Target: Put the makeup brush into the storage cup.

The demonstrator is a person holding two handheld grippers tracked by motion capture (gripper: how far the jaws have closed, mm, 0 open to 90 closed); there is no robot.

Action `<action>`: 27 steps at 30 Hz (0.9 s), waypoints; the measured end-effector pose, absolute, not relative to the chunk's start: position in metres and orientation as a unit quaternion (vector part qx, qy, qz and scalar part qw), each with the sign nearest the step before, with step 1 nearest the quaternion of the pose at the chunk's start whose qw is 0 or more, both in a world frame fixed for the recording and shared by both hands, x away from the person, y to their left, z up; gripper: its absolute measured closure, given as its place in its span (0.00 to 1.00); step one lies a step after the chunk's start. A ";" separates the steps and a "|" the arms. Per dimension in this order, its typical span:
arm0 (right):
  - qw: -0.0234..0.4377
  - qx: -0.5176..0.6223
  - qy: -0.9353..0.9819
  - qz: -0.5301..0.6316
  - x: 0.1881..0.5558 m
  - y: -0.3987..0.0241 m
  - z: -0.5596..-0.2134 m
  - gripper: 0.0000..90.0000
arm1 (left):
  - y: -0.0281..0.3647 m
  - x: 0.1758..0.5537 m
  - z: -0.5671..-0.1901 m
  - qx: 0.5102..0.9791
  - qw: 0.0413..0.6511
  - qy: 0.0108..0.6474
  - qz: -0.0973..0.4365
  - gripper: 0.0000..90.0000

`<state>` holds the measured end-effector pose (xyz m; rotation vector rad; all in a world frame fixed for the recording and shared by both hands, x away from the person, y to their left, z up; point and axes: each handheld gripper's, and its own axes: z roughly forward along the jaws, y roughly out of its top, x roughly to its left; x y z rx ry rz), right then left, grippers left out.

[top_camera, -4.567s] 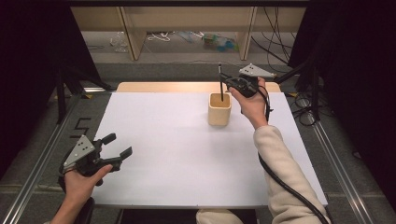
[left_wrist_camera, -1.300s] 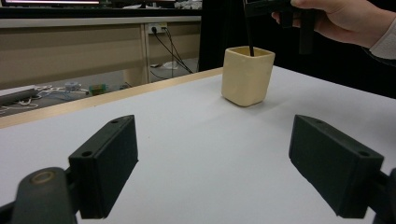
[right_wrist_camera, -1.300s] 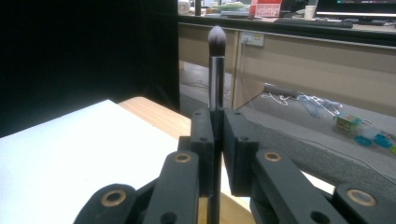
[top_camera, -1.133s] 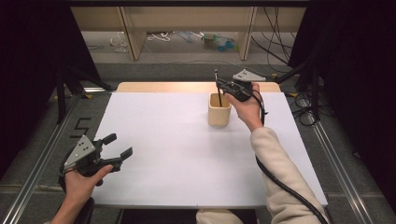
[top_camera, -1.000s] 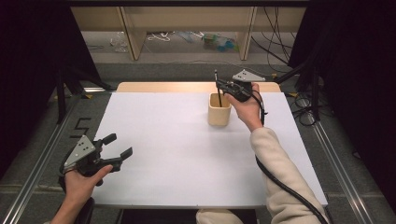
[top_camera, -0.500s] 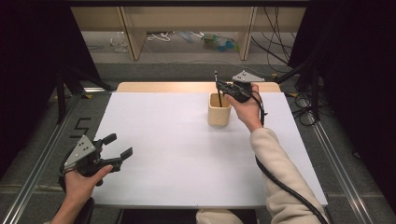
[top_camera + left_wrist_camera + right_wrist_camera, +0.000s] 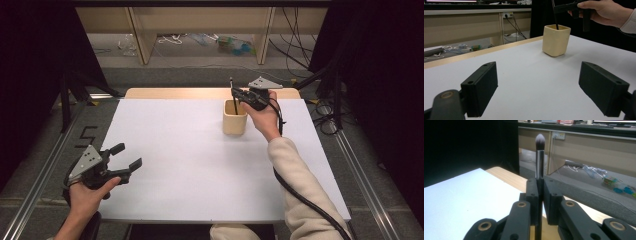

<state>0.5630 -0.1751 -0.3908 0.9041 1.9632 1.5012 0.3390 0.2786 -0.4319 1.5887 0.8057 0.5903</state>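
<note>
White tabletop (image 7: 180, 150) is lying under both tools in the high view — the right gripper (image 7: 239, 94) is clamping a makeup brush (image 7: 233, 97) upright, handle dipping into the cream cup (image 7: 234, 119) just below, still unreleased — while the left gripper (image 7: 539, 92), in its own view, is idling wide open, cup well ahead, and in the right gripper view the brush's bristles are rising above closed jaws.

A slim makeup brush (image 7: 539, 157) stands upright, soft dark bristles topmost, handle reaching down into a cream square cup (image 7: 234, 118) toward the white table's far side.
</note>
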 end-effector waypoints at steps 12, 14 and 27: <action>0.254 0.332 0.723 0.551 0.564 -0.175 -0.394 0.93 | 0.279 0.339 -0.432 0.682 0.591 0.346 0.254 0.17; 0.260 0.329 0.722 0.551 0.565 -0.175 -0.394 0.93 | 0.279 0.339 -0.432 0.682 0.592 0.346 0.254 0.17; 0.258 0.328 0.724 0.549 0.565 -0.175 -0.394 0.93 | 0.279 0.339 -0.432 0.682 0.591 0.347 0.254 0.17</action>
